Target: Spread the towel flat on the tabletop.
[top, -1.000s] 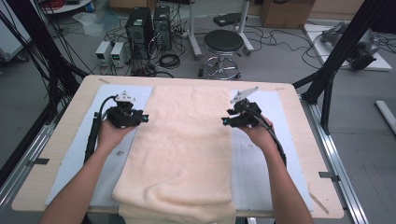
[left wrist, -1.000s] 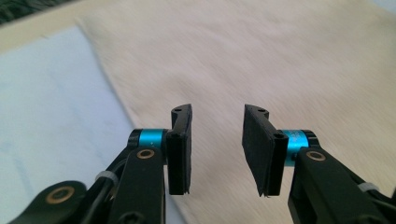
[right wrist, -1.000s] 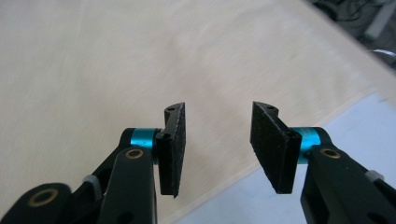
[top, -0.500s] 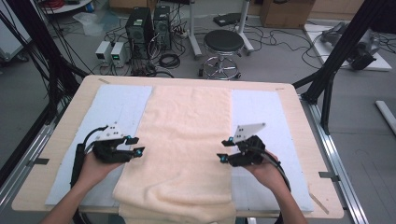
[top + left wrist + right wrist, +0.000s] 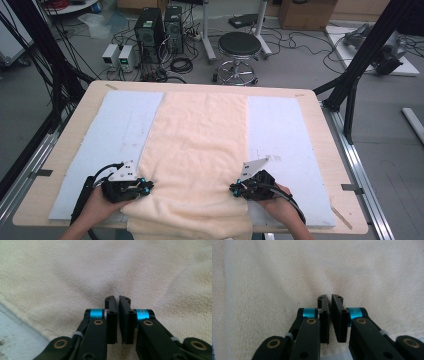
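Under both hands (image 5: 102, 207), towel's (image 5: 200, 145) near corners

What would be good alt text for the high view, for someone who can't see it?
A person's two hands hold black two-jaw grippers, the left gripper and right gripper, at opposite side edges of a cream terry-cloth towel near its front end. The towel lies lengthwise over a pale blue foam mat on a light wooden table.

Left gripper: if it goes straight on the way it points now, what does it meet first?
Probably the cream towel: the left gripper points its nearly closed fingers at that cloth. Whether they already touch is unclear.
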A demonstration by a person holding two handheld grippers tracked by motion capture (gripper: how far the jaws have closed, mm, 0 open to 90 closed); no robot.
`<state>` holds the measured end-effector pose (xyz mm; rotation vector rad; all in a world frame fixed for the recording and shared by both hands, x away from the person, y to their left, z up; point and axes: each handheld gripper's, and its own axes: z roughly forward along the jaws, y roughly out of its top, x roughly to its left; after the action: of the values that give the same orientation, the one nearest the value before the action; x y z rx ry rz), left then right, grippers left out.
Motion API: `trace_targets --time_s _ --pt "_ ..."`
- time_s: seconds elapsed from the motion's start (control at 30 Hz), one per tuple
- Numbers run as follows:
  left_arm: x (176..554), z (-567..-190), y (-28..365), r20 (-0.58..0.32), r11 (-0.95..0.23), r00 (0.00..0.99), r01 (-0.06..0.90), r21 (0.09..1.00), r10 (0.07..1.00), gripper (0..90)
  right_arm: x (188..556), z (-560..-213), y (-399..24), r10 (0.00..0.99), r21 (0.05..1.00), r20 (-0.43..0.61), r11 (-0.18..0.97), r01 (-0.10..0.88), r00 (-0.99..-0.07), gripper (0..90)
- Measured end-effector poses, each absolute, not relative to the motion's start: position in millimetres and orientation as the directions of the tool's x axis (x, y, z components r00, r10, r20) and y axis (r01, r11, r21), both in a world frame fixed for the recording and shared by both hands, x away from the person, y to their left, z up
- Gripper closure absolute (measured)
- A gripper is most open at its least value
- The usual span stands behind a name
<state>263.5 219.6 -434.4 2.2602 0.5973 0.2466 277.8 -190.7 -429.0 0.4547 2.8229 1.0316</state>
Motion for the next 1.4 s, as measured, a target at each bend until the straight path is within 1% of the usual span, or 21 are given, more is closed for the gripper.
trace_targets --time_s 0.07,0.13,0.23,0.33,0.37,0.4,0.43,0.5,0.63,0.77,0.83,0.93,1.0,1.03,1.07,1.1,1.13,1.17,1.2,1.3,1.4 --pt "267 -427 218 0.022 -0.578 0.860 0.323 0.749 0.509 86.3 279 -420 -189 0.308 0.653 -0.010 0.723 0.227 -0.951 86.5" --pt "278 -415 217 0.009 -0.517 0.838 0.328 0.791 0.545 86.3 284 -406 -191 0.328 0.684 -0.029 0.695 0.221 -0.944 86.4" --pt "302 -399 215 -0.020 -0.415 0.791 0.343 0.843 0.612 86.0 301 -387 -197 0.389 0.694 -0.069 0.680 0.236 -0.919 85.6" --pt "327 -396 205 0.007 -0.420 0.753 0.359 0.834 0.658 85.7 326 -379 -203 0.472 0.693 -0.095 0.663 0.282 -0.877 85.0" --pt "333 -398 202 0.012 -0.414 0.736 0.367 0.833 0.676 84.5 335 -381 -205 0.504 0.700 -0.084 0.644 0.309 -0.860 81.8" --pt "339 -400 200 0.008 -0.401 0.715 0.382 0.833 0.699 81.4 343 -384 -206 0.535 0.704 -0.078 0.627 0.334 -0.841 74.7" --pt "343 -402 200 0.003 -0.388 0.698 0.394 0.833 0.716 75.7 351 -389 -208 0.562 0.696 -0.086 0.625 0.354 -0.823 70.0" --pt "344 -403 203 -0.014 -0.381 0.698 0.407 0.830 0.716 69.2 358 -395 -211 0.574 0.686 -0.062 0.618 0.383 -0.817 64.4" --pt "327 -398 215 -0.015 -0.403 0.743 0.381 0.832 0.670 61.5 341 -389 -216 0.517 0.727 -0.057 0.608 0.320 -0.854 62.2" --pt "297 -405 224 -0.034 -0.423 0.805 0.347 0.837 0.593 60.2 311 -391 -215 0.435 0.737 -0.036 0.620 0.270 -0.900 59.9" --pt "283 -413 225 -0.042 -0.461 0.836 0.342 0.819 0.546 60.3 298 -399 -211 0.388 0.730 -0.035 0.640 0.242 -0.921 59.1" --pt "269 -426 223 -0.065 -0.511 0.872 0.343 0.788 0.485 59.7 286 -415 -204 0.341 0.710 0.017 0.658 0.252 -0.940 58.6" --pt "264 -434 220 -0.069 -0.557 0.887 0.345 0.756 0.456 61.6 282 -427 -198 0.322 0.666 0.026 0.700 0.257 -0.946 61.7" --pt "262 -439 219 -0.078 -0.575 0.896 0.345 0.742 0.437 65.4 282 -433 -196 0.313 0.651 0.039 0.712 0.262 -0.949 64.3" --pt "257 -442 220 -0.047 -0.564 0.895 0.320 0.761 0.444 68.8 280 -436 -196 0.316 0.674 0.033 0.694 0.254 -0.948 69.8" --pt "256 -442 221 -0.057 -0.557 0.895 0.325 0.764 0.443 76.1 280 -436 -198 0.323 0.679 0.048 0.683 0.268 -0.945 79.9" --pt "256 -442 222 -0.071 -0.555 0.895 0.334 0.762 0.441 79.5 280 -435 -200 0.312 0.682 0.059 0.682 0.267 -0.948 84.7" --pt "255 -440 223 -0.085 -0.560 0.897 0.342 0.755 0.433 83.9 279 -434 -200 0.302 0.678 0.052 0.689 0.256 -0.952 86.0" --pt "253 -439 223 -0.090 -0.562 0.899 0.343 0.753 0.428 85.6 278 -433 -199 0.297 0.674 0.046 0.695 0.249 -0.954 86.3" --pt "235 -432 227 -0.098 -0.568 0.915 0.325 0.756 0.392 86.5 267 -427 -198 0.270 0.680 0.035 0.699 0.221 -0.962 86.5" --pt "205 -420 233 -0.124 -0.549 0.933 0.303 0.779 0.339 86.6 242 -417 -199 0.229 0.695 0.045 0.692 0.195 -0.972 86.4"
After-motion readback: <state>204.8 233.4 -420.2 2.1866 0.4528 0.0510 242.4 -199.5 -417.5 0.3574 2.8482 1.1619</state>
